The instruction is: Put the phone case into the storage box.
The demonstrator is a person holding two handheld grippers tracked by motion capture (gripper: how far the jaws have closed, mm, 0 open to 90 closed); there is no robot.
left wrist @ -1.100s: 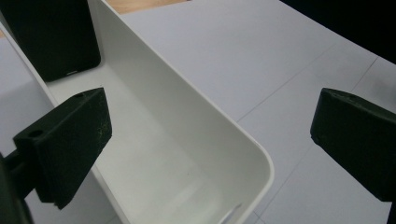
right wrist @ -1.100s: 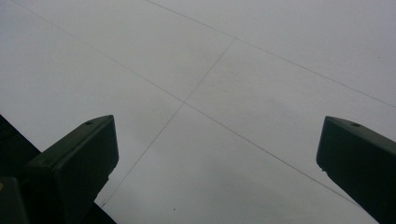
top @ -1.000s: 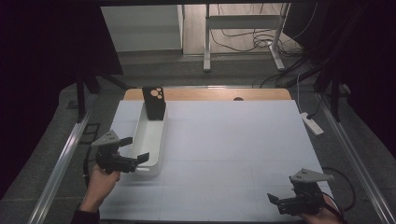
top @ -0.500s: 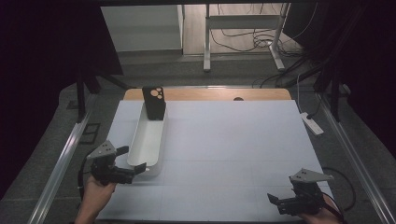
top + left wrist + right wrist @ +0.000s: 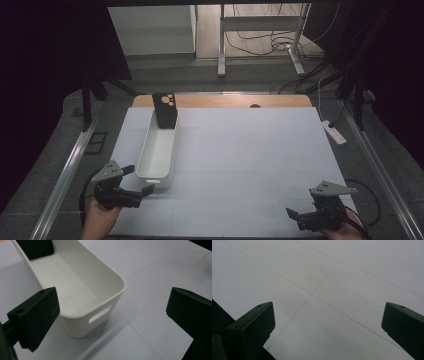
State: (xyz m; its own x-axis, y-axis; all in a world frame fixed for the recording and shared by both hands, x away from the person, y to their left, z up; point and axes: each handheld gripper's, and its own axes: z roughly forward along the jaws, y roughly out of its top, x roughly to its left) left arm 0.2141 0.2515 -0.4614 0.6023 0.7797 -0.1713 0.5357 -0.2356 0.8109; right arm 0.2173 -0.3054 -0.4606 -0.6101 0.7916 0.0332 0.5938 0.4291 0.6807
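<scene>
A long white bin (image 5: 156, 154) lies on the left part of the white table (image 5: 250, 150), running front to back. A black phone case (image 5: 165, 110) stands upright against its far end; its lower edge shows in the left gripper view as phone case (image 5: 35, 248). My left gripper (image 5: 139, 180) is held just in front of the bin's near end, open with nothing between the jaws. Seen between those jaws are the bin (image 5: 82, 290) and its handle slot (image 5: 100, 314). My right gripper (image 5: 296, 216) hovers open over bare table at the front right.
A wooden strip (image 5: 225, 101) runs along the table's far edge. A white power strip (image 5: 333, 132) lies off the table's right side. Metal rails (image 5: 70, 165) flank the table. Faint grid lines (image 5: 312, 293) cross the surface under my right gripper.
My left gripper has drawn back toward the person and to the left, away from the bin's near end. The right gripper has stayed put.
</scene>
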